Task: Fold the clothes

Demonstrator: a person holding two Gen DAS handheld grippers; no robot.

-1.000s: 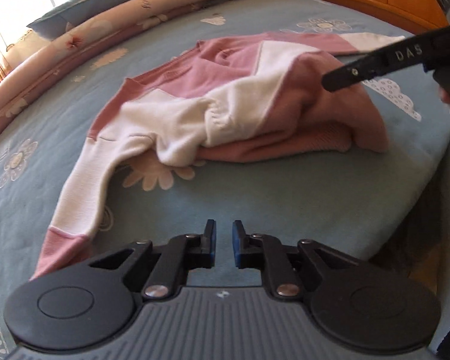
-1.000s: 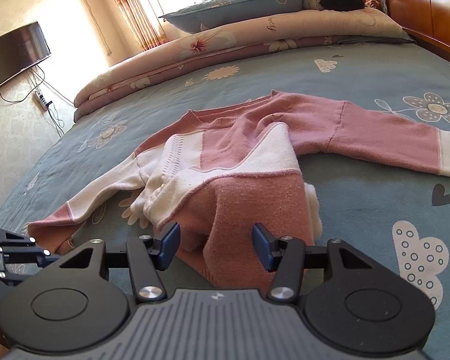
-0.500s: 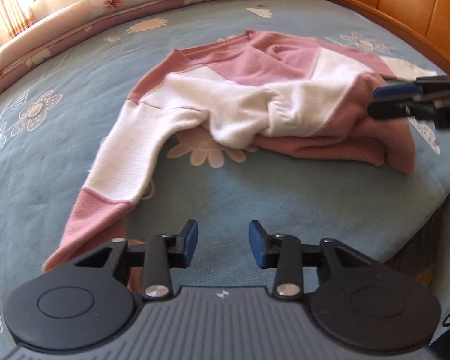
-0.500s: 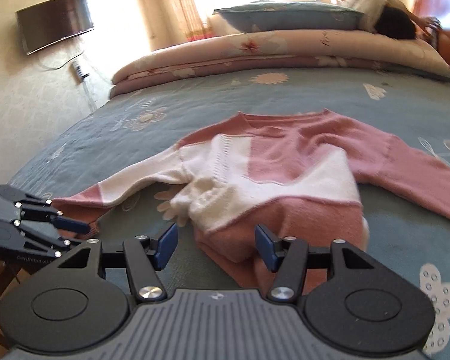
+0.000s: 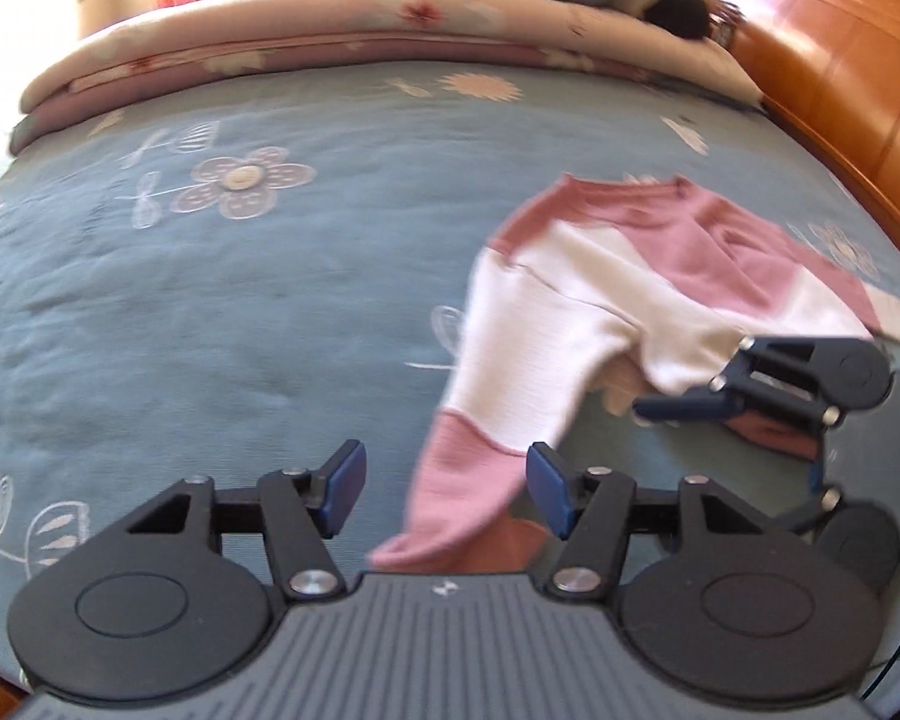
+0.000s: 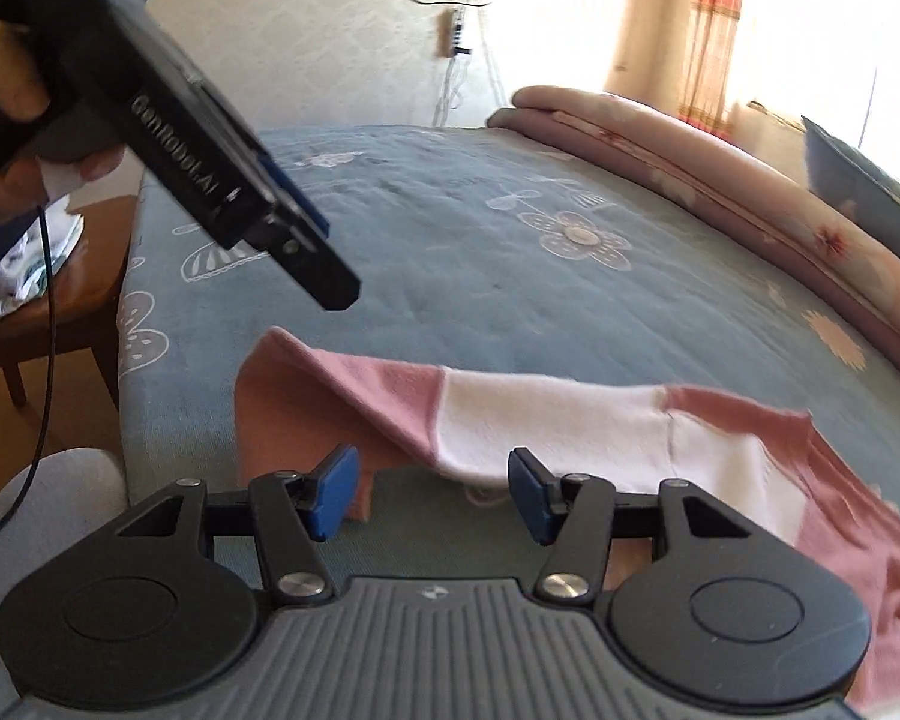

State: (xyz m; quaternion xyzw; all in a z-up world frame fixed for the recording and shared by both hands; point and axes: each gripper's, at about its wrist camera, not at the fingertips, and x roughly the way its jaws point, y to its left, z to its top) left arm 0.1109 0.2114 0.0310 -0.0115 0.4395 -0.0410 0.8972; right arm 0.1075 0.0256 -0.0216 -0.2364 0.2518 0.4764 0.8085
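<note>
Left gripper (image 5: 444,495): jaws opening, pink cuff of sleeve (image 5: 450,504) between blue pads, not pinched. Right gripper (image 6: 432,495): jaws apart, nothing clamped, hovering at sweater's near edge. Sweater (image 5: 642,288): soft knit, pink and cream blocks, rumpled on blue flowered bedspread (image 5: 240,300). Left view alone shows orange wooden headboard (image 5: 840,60); right view alone shows hand (image 6: 6,84) on left gripper, wooden chair (image 6: 60,312). Far: rolled floral quilt (image 5: 330,42).

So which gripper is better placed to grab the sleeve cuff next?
Left. The left gripper, jaws opening, frames the pink cuff without pressing it; the right gripper hovers further along the sweater.
</note>
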